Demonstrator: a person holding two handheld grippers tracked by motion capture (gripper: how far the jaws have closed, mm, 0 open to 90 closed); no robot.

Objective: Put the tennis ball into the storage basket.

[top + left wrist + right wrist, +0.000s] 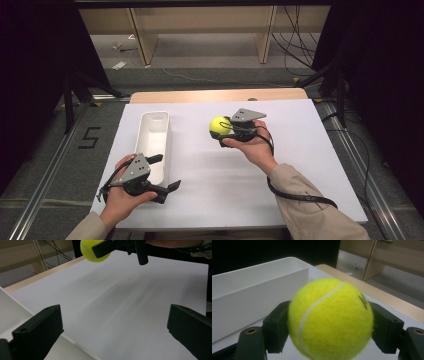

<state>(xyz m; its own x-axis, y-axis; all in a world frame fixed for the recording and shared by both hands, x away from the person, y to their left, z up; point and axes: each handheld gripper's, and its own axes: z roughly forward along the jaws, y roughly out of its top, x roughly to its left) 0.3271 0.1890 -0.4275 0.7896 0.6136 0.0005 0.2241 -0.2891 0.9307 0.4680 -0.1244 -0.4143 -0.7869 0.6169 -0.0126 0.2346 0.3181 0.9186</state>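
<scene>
White sheet over a wooden tabletop (300, 165), dark room beyond. Right tool (223, 129) clamps a yellow ball (219, 125), held in the air right of the white bin (155, 131). Left tool (167, 172) rests by the bin's near end, jaws wide, holding nothing. Bin looks empty. Step judged: carrying. Next: bring the ball over the bin, lower, release.

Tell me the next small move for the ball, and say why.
Probably carry the tennis ball leftward over the white bin. The right hand-held gripper already clamps it above the sheet, the bin sits open beside it, and the left hand-held gripper waits open by the bin's near end.
</scene>
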